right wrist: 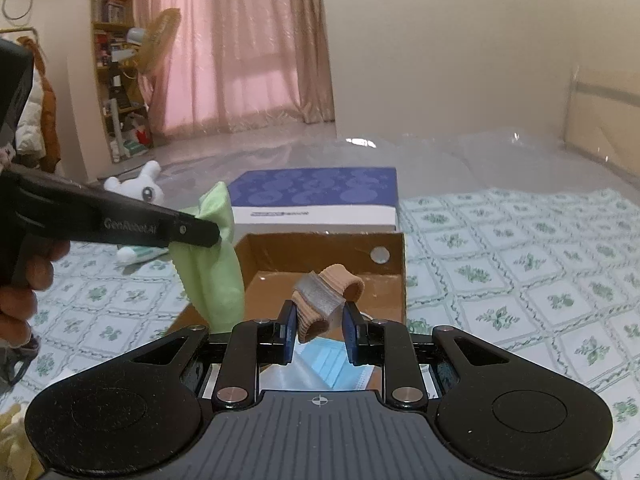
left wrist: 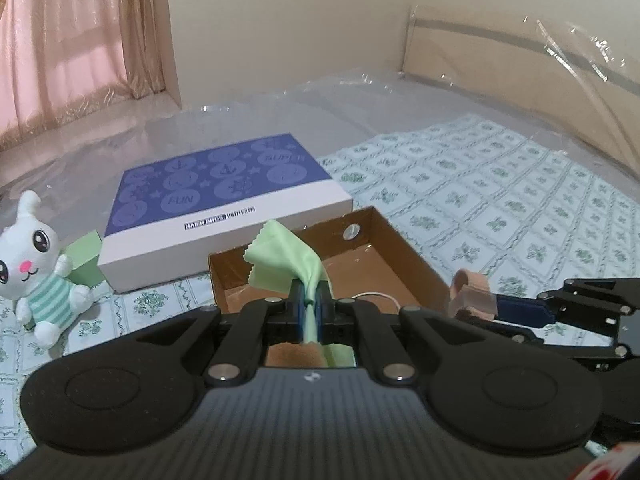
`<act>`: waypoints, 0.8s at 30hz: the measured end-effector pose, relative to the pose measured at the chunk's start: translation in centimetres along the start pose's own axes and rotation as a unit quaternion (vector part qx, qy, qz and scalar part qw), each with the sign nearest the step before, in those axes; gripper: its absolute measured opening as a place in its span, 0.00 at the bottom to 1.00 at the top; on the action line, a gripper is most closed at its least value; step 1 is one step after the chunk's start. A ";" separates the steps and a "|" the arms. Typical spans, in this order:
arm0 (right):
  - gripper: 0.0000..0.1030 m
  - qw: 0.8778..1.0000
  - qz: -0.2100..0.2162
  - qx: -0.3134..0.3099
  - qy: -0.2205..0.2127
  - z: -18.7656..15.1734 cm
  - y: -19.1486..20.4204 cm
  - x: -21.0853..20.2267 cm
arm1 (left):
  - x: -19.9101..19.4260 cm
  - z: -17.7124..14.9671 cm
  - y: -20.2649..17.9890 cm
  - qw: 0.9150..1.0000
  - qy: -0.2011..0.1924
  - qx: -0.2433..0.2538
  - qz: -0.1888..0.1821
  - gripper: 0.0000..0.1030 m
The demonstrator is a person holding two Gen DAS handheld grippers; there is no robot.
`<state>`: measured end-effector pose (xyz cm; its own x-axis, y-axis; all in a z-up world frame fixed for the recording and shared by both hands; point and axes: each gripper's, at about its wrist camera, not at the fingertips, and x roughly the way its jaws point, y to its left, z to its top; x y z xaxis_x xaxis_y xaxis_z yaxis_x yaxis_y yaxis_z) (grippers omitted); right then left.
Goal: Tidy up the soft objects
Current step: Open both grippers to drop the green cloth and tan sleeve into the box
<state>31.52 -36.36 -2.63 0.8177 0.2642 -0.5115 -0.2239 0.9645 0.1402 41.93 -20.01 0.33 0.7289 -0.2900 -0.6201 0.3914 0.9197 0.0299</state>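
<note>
Reaching over the open brown cardboard box (right wrist: 320, 256) from its near side, both hand-held grippers slope downward toward it, side by side above the patterned bedspread (left wrist: 500, 208). A hand (right wrist: 28, 280) wraps the grip of the left gripper (left wrist: 308, 300), seen at the left edge of the right wrist view.

The green cloth (left wrist: 286, 256) hangs over the box's near-left corner. Its long axis runs roughly upright: one serrated end stands above the black fingers, the rest drapes below them toward the box floor.

The tan elastic sleeve (right wrist: 326, 300), with a grey patch across its middle, lies slanted between the pads of the right gripper (right wrist: 320, 330), one open end toward the camera, the other curling up and away over the box interior.

Left gripper: jaws pressed almost fully together, pinching a bunched fold of the green cloth. Right gripper: jaws partly apart; the left pad touches the sleeve, and whether the right pad does cannot be told.

A blue face mask (right wrist: 332, 364) lies below the right gripper. Behind the box rests a flat purple-and-white box (left wrist: 224, 204); left of it sits a white plush rabbit (left wrist: 36, 256) beside a green block (left wrist: 86, 260).
</note>
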 end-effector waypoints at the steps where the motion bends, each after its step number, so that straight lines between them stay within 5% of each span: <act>1: 0.24 1.000 0.000 0.004 0.002 0.1 -0.3 0.4 | 0.7 -0.1 0.0 1.000 0.006 0.000 0.000 0.08; 9: 0.26 0.999 0.007 0.024 0.020 0.1 -1.4 2.5 | 3.1 -1.3 0.7 0.999 0.048 -0.021 -0.010 0.32; 15: 0.49 1.000 -0.002 0.003 0.017 0.5 -0.7 3.6 | 2.9 -1.8 1.8 0.998 0.050 -0.035 -0.009 0.32; 24: 0.53 1.000 -0.003 0.001 0.010 0.6 -0.6 3.5 | 1.9 -2.2 3.0 0.998 0.047 -0.051 -0.010 0.32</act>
<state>34.86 -35.99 -3.96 0.8076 0.2591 -0.5298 -0.2186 0.9658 0.1392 43.23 -17.16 -2.47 0.6634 -0.2871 -0.6910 0.3425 0.9375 -0.0606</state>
